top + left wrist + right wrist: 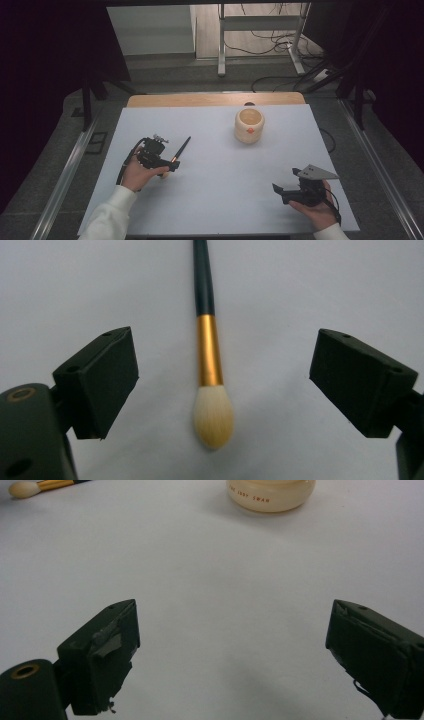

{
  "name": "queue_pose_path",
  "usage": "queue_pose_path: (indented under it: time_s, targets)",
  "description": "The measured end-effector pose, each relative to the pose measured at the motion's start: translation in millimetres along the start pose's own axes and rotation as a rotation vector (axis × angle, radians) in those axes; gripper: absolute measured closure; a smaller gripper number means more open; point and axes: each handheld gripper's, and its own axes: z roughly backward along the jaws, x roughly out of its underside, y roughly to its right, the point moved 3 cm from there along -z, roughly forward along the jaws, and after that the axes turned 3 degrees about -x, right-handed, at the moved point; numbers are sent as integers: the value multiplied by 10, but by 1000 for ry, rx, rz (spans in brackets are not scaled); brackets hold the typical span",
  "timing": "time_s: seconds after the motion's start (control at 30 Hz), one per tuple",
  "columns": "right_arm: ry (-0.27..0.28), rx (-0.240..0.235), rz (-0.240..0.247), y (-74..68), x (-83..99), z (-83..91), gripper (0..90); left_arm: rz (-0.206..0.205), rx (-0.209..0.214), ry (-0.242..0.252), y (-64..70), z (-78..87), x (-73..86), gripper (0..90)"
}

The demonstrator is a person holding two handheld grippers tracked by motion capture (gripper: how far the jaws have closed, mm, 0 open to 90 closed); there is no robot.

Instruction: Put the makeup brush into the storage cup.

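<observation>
Nearest the counter's (210, 200) front edge, toward its right corner, the right gripper (287, 187) hovers with its fingers (102, 655) spread wide apart over bare white surface. Farther in, by the left edge, the left gripper (172, 165) has its fingers (102, 377) apart on either side of a makeup brush (210, 385) lying flat, bristles toward the gripper, untouched. Toward the far edge stands a cream wooden cup (249, 125).
</observation>
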Motion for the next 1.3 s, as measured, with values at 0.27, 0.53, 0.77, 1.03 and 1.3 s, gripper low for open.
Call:
queue_pose_path:
  time_s: [0.27,0.53,0.77,1.03,1.3]
  targets:
    - [-1,1,0,2,1,-4,73,-9,9,-22,-10,-51,-118,132]
    - [-3,2,-3,9,4,-6,73,-29,13,-57,-9,-98,-252,130]
    - [-4,0,-3,10,7,-5,74,-38,19,-89,-2,-194,-299,129]
    - [-6,2,-2,12,10,-9,74,-36,20,-115,-42,-240,-379,127]
    - [-8,1,-2,15,13,-11,74,-31,24,-140,-63,-310,-403,132]
